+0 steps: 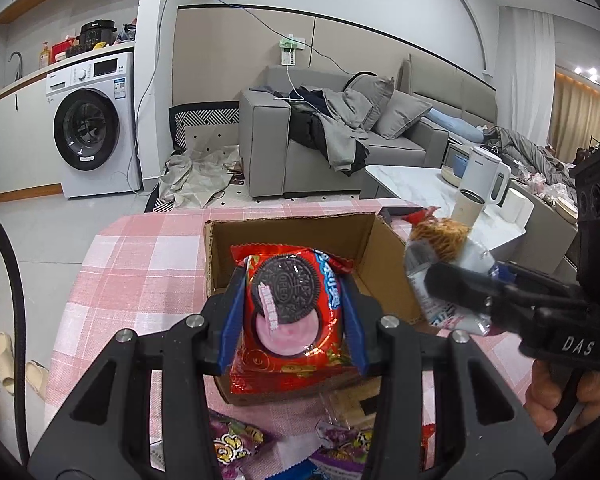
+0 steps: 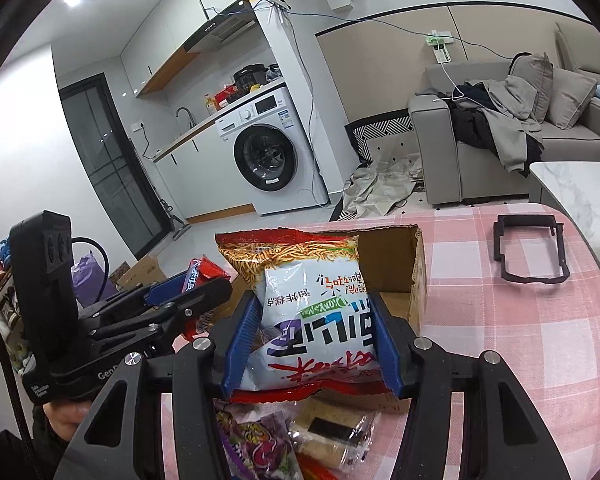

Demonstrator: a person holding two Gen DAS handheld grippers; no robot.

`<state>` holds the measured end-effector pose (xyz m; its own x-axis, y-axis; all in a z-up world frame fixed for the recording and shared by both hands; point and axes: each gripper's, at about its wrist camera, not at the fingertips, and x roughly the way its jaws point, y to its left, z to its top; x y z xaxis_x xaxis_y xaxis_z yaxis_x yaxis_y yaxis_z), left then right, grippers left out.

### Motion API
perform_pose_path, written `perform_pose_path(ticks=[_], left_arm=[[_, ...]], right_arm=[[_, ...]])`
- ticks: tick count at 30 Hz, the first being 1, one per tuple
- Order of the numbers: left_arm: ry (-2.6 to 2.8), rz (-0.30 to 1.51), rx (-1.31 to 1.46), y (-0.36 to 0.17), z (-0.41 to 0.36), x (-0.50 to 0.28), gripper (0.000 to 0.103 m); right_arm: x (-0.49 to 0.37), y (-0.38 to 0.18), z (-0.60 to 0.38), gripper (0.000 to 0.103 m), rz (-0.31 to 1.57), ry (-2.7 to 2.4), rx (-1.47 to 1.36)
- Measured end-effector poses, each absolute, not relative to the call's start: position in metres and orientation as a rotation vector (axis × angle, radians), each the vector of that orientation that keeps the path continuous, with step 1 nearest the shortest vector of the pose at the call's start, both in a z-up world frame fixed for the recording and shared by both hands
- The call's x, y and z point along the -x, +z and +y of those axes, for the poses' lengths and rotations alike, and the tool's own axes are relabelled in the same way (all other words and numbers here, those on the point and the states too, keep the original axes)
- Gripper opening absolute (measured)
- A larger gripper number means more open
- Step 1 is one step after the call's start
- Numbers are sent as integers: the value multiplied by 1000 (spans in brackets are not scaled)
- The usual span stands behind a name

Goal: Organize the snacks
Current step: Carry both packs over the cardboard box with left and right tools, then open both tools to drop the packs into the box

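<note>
1. Two packs are in my grippers, one in each, both held over the cardboard box (image 1: 383, 256) on the pink checked table (image 1: 140, 248).
2. My left gripper (image 1: 294, 312) has its blue pads (image 1: 232, 320) pressed on either side of a red Oreo pack (image 1: 292, 320), which hangs above the box's open top.
3. My right gripper (image 2: 313, 336) is clamped on a white noodle bag (image 2: 315, 308), upside down by its print, with the red seal at the top.
4. From the left camera, that bag sits just beside the box's right wall; whether it touches the cardboard I cannot tell.
5. More snacks lie on the table on the near side of the box: purple packs (image 2: 260, 444) and a clear-wrapped biscuit pack (image 2: 331, 436).
6. Farther right on the table lies a black frame (image 2: 529, 248), well apart from the box.
</note>
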<state>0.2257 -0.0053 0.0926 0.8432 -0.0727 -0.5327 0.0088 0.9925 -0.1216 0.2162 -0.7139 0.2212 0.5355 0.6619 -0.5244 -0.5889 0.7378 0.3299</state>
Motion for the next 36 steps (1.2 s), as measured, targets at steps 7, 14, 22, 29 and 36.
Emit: perform_pose_path(ticks=[7,14,22,29,36], left_arm=[[-33,573,101,79,-5,-252,41],[-24,576,96,68,-4,-270,41],[11,595,82,56,-3,-280,46],[-20,572,127,63,4,-264,86],[-32,565,121,75,4,-227,102]], right_arm=[[-237,206,-703,55,697,746,-124],[-249,197,-698,55,704,727,-130],[-255,189,-696,55,715,710,-119],[-240,208,-711,89,667,739,-124],[-213,227,-734,103,645,751,-118]])
